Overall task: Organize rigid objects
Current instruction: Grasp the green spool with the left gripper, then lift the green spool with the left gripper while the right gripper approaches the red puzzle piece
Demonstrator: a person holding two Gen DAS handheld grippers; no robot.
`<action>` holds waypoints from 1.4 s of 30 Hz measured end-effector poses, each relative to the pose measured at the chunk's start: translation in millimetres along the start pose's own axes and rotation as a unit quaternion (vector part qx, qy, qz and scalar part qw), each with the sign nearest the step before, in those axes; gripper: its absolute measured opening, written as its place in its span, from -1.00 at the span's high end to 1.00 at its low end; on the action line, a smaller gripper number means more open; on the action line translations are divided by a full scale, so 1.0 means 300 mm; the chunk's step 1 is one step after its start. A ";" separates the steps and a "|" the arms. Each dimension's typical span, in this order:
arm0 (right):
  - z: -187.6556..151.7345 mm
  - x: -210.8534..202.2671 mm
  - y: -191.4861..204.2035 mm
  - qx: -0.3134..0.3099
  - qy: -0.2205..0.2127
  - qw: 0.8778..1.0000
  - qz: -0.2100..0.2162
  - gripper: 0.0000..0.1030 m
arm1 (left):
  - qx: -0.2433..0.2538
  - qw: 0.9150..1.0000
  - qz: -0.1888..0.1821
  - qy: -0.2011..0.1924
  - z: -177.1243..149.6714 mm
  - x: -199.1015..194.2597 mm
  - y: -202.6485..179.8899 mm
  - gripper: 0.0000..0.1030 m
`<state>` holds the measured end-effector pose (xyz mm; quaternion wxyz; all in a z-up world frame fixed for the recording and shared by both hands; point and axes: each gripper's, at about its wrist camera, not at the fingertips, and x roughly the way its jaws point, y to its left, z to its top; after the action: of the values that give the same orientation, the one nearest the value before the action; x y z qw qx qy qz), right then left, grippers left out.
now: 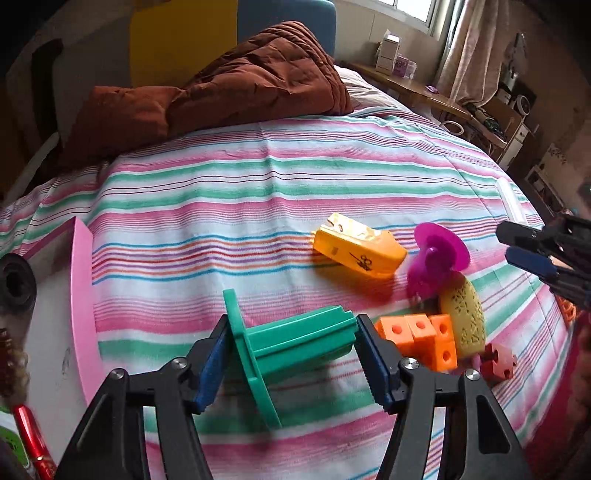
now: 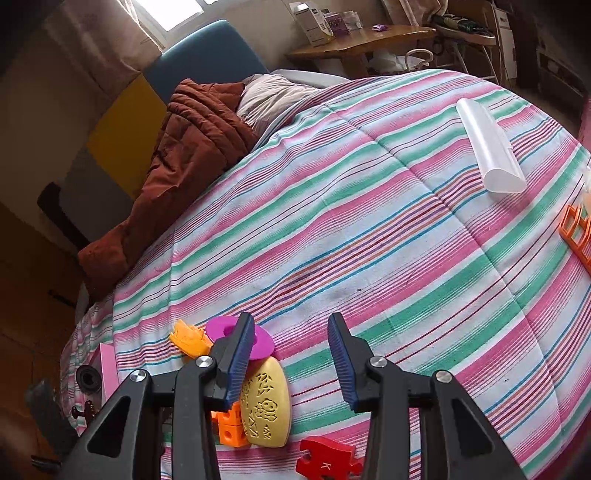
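A green plastic spool is being clamped end to end by the left gripper on the striped bedspread, shown only in the left view. The right gripper is being held released, empty. A red puzzle piece, lettered "K", is being shown only in the right view.

Soft daylight from the window; fisheye bends edges, dark vignetted corners, slight blur
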<state>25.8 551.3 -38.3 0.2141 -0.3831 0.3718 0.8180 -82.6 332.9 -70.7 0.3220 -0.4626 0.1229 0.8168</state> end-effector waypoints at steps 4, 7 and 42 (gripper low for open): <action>-0.009 0.029 -0.005 0.001 0.031 0.999 0.009 0.20 | 0.008 1.000 -0.007 -0.008 -0.072 -0.072 -0.012 -0.26; -0.016 0.043 -0.001 -0.004 0.044 0.999 0.010 0.20 | 0.017 1.000 -0.015 -0.016 -0.121 -0.128 -0.028 -0.26; -0.245 0.052 0.082 -0.186 0.151 0.962 -0.132 0.08 | -0.010 0.995 -0.051 -0.086 -0.339 -0.467 0.102 -0.27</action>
<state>34.9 480.0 -71.3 0.1864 -0.5813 0.1869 0.7697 17.8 201.2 -11.8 0.3675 -0.3997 0.0626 0.8374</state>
